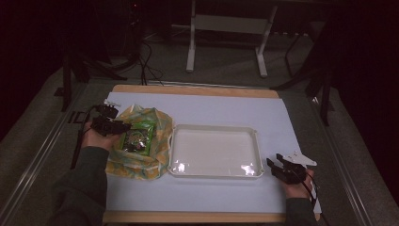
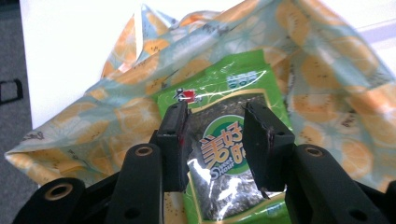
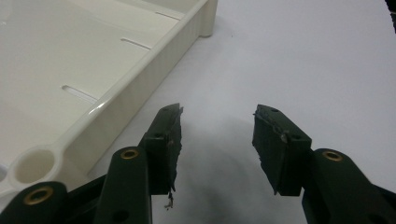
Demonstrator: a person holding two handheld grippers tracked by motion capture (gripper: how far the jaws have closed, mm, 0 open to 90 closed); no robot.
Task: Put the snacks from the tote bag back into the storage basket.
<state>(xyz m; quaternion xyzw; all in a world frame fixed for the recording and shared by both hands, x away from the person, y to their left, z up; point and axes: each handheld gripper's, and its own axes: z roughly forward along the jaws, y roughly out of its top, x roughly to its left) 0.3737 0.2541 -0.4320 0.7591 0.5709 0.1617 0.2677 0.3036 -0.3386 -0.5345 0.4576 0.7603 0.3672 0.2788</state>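
In the high view a white tray (image 1: 215, 151) sits mid-frame on a pale mat (image 1: 207, 110), with an orange-print bag (image 1: 141, 141) touching its left side and a green packet (image 1: 136, 137) lying on the bag; the left gripper (image 1: 120, 127) reaches over the bag's left edge toward the packet, and the right gripper (image 1: 274, 165) rests at lower right, just beside the tray's corner, jaws spread. In the left gripper view the left gripper (image 2: 216, 122) has its jaws spread over the packet (image 2: 223, 154) at centre, the bag (image 2: 327, 84) spreading around it. In the right gripper view the right gripper (image 3: 217, 133) stands spread above the bare mat (image 3: 299, 60), with the tray (image 3: 107, 116) in the upper left.
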